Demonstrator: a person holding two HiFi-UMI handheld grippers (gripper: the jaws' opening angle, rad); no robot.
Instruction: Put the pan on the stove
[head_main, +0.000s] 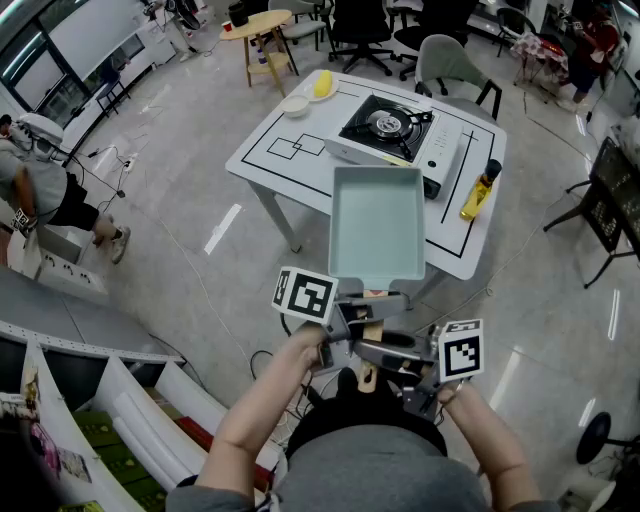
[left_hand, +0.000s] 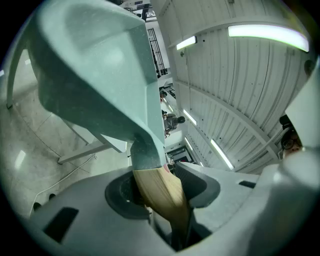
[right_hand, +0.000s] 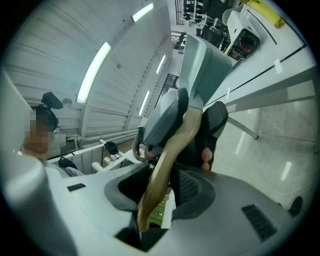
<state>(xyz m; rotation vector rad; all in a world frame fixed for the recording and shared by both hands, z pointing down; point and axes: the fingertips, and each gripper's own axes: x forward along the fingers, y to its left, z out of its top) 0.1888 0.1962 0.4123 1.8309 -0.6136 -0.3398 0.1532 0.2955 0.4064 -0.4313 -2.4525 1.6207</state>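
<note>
A rectangular pale teal pan (head_main: 377, 222) with a wooden handle (head_main: 371, 322) hangs in the air in front of the white table (head_main: 280, 150). My left gripper (head_main: 345, 325) is shut on the handle close to the pan. Just behind it, my right gripper (head_main: 400, 355) is shut on the handle's end. In the left gripper view the pan (left_hand: 95, 65) rises from the handle (left_hand: 160, 192) clamped in my left gripper (left_hand: 162, 195). The right gripper view shows the handle (right_hand: 167, 160) running through my right gripper (right_hand: 160, 192). A portable gas stove (head_main: 390, 135) sits on the table beyond the pan.
On the table stand a yellow oil bottle (head_main: 480, 190) to the right of the stove and a small white bowl (head_main: 295, 104) with a yellow object (head_main: 322, 84) at the far left corner. Chairs (head_main: 455, 65) stand behind the table. A person (head_main: 45, 190) stands far left.
</note>
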